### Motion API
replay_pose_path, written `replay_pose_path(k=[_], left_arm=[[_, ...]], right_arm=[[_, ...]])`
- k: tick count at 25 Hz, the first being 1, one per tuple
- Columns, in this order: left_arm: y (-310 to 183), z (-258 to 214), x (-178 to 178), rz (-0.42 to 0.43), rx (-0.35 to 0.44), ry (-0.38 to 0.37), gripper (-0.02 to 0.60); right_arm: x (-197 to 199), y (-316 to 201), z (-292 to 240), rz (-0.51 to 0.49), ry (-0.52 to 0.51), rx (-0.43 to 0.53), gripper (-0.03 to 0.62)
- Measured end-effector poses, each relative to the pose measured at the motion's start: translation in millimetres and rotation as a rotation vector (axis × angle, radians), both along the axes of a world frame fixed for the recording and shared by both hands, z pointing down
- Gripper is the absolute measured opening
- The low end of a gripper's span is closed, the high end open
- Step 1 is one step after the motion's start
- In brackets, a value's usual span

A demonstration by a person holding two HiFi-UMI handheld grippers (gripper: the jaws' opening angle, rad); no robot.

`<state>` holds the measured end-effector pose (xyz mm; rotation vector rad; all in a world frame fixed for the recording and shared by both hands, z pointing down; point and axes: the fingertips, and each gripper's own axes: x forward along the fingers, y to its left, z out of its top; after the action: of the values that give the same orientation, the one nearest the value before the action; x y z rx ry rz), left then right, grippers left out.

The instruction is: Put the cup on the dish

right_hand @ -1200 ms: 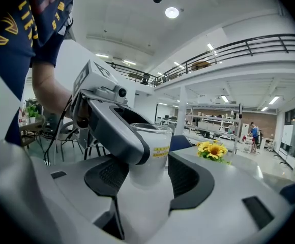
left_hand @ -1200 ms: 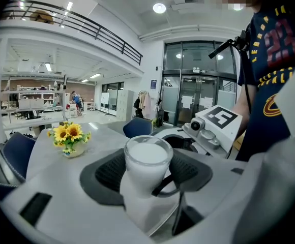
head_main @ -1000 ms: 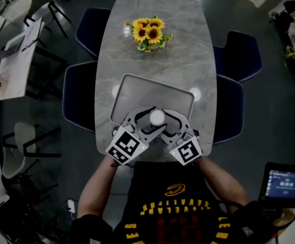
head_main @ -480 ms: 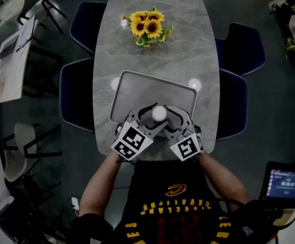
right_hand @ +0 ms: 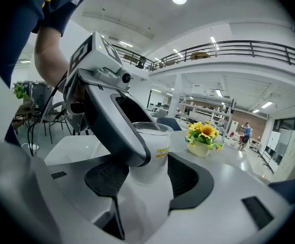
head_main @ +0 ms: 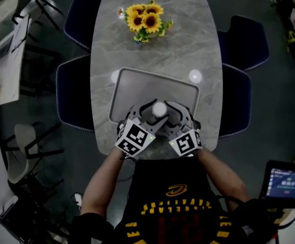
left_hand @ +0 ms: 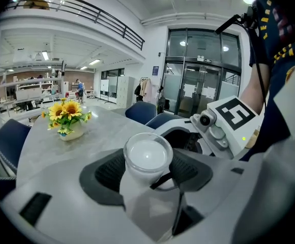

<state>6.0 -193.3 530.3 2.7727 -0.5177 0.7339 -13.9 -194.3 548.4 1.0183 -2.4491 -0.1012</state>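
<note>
A clear cup [head_main: 159, 108] with white contents hangs low over the near part of the grey tray [head_main: 132, 85], which serves as the dish. My left gripper [head_main: 148, 111] comes in from the lower left and my right gripper [head_main: 170, 111] from the lower right. Both are shut on the cup. In the left gripper view the cup [left_hand: 148, 154] sits between the dark pads [left_hand: 104, 174] of the left gripper [left_hand: 146, 176]. In the right gripper view the cup [right_hand: 155, 151] sits between the jaws of the right gripper [right_hand: 150, 179], and a jaw of the left gripper crosses its left side. The cup's base is hidden.
The tray lies on a long grey marble table [head_main: 198, 39]. A pot of sunflowers [head_main: 145, 19] stands at the far end. Dark blue chairs [head_main: 74, 90] [head_main: 239, 100] flank both sides. The table's near edge [head_main: 155, 155] is right at the person's body.
Both grippers and the cup between them have moved a little away from the person, farther in over the tray. Their hold looks the same.
</note>
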Motion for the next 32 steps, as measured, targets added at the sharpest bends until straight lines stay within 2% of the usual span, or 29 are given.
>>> replay_pose_path(k=[4, 8, 14, 21, 32], left_arm=[[0, 13, 1, 0.011, 0.007, -0.014, 0.268], [-3, 23, 0, 0.026, 0.005, -0.062, 0.268], [-3, 39, -2, 0.042, -0.011, -0.101, 0.268], [-6, 58, -4, 0.044, -0.026, -0.153, 0.267], [-11, 69, -9, 0.018, -0.054, -0.146, 0.267]], right_arm=[[0, -3, 7, 0.011, 0.005, -0.003, 0.244], [-1, -7, 17, 0.020, 0.019, -0.021, 0.244], [-2, -6, 35, 0.029, 0.054, -0.075, 0.244], [-3, -9, 54, 0.044, 0.135, -0.131, 0.244], [-3, -8, 62, 0.058, 0.165, -0.161, 0.244]])
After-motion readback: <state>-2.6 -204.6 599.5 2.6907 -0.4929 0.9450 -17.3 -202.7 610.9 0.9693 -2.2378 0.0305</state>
